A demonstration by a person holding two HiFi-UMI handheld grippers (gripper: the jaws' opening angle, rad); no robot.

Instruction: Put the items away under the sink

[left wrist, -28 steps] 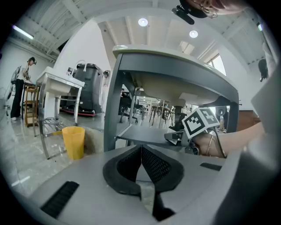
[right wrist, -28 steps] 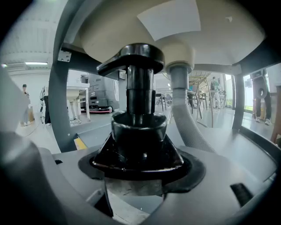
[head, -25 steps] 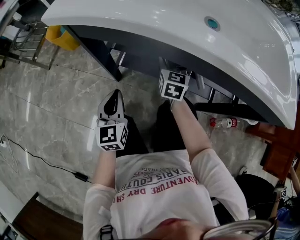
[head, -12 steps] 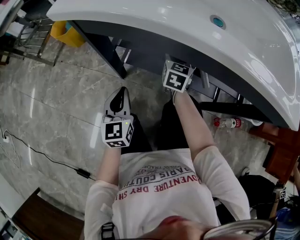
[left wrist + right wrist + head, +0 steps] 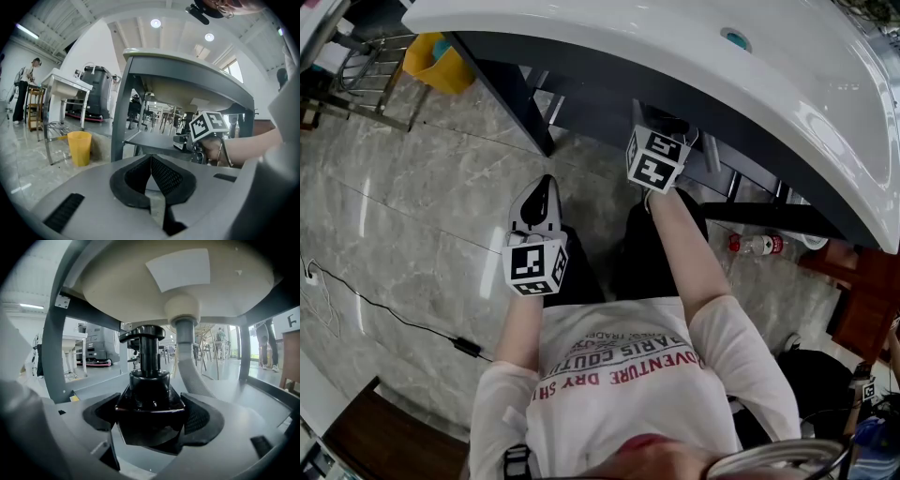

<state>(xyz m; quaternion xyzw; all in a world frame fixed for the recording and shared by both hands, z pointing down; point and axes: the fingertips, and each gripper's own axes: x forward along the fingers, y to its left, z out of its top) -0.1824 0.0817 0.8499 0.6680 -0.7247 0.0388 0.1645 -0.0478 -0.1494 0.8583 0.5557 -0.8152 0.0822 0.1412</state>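
My left tool (image 5: 151,164) is pinched shut on nothing, out over the open grey marble floor (image 5: 422,187). My right tool (image 5: 150,417) grips a glossy black pump bottle (image 5: 150,380). Its pump head is close under the white sink basin (image 5: 117,282), just beside the grey ribbed drain hose (image 5: 190,366), and the dark grey shelf (image 5: 93,383) lies beyond.

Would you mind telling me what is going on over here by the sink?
A person holds a two-jaw gripper in each hand. The right gripper is shut on a black pump bottle, upright under the white sink beside the drain pipe. The left gripper is shut on nothing, back over the floor. Whether the bottle rests on the shelf cannot be told.
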